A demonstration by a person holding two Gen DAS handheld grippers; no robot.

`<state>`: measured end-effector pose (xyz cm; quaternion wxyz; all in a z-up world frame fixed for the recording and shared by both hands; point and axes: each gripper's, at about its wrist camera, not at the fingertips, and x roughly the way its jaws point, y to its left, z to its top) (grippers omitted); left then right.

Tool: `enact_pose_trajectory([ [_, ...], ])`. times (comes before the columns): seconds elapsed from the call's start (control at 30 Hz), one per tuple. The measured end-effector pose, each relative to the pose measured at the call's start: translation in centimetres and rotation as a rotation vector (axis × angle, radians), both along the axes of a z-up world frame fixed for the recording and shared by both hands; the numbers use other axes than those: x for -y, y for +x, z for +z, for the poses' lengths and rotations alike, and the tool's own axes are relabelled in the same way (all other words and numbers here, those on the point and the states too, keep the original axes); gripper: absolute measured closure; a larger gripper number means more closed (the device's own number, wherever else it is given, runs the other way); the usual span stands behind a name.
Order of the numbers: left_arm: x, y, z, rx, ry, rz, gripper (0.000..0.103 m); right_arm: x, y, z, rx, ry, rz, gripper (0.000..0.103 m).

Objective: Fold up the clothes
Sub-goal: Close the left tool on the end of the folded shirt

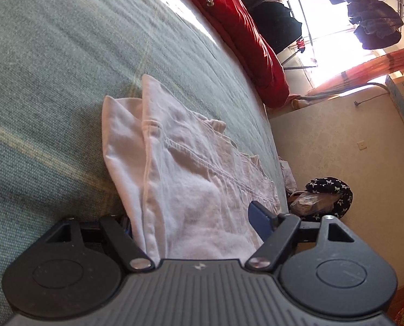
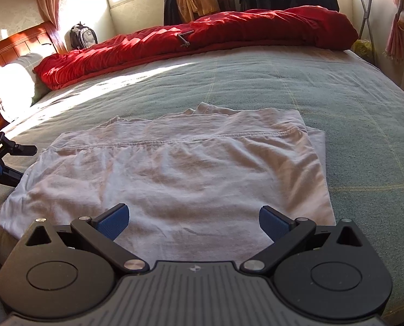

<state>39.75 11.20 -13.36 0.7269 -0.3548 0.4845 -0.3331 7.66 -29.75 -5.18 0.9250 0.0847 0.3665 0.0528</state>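
Observation:
A white garment (image 2: 174, 168) lies flat and folded over on the grey-green bedspread (image 2: 351, 108), a stitched seam running across it. My right gripper (image 2: 193, 217) hovers open over the garment's near edge, with its blue pads (image 2: 272, 222) wide apart and nothing pinched. My left gripper (image 2: 20, 163) is at the garment's left edge, jaws apart. In the left wrist view the garment (image 1: 180, 163) runs between the left gripper's (image 1: 191, 217) fingers. One blue pad (image 1: 259, 220) shows clear of the cloth, while the other is hidden behind the cloth's edge.
A red quilt (image 2: 202, 35) lies bunched along the far side of the bed. A pillow (image 2: 9, 81) and wooden headboard (image 2: 20, 43) are at the left. Beyond are a backpack (image 2: 82, 36), hanging dark clothes (image 1: 373, 21) and a star-patterned black cloth (image 1: 329, 193) by the wall.

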Motion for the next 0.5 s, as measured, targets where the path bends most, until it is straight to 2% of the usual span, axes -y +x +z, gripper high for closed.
enact_pose_trajectory([
  [0.27,-1.0,-2.1,0.4,0.055,-0.01,-0.057,0.024,0.4,-0.4,0.0,-0.007,0.003,-0.018,0.0],
  [0.4,-0.5,-0.8,0.4,0.011,0.003,-0.075,0.024,0.4,-0.1,-0.3,-0.016,0.013,-0.031,0.0],
  [0.47,-0.2,-0.6,0.5,0.009,0.025,-0.085,0.026,0.3,-0.1,-0.4,-0.017,0.02,-0.029,0.0],
  [0.5,-0.2,-0.8,0.5,0.012,0.045,-0.087,0.031,0.2,-0.1,-0.4,-0.018,0.021,-0.026,0.0],
])
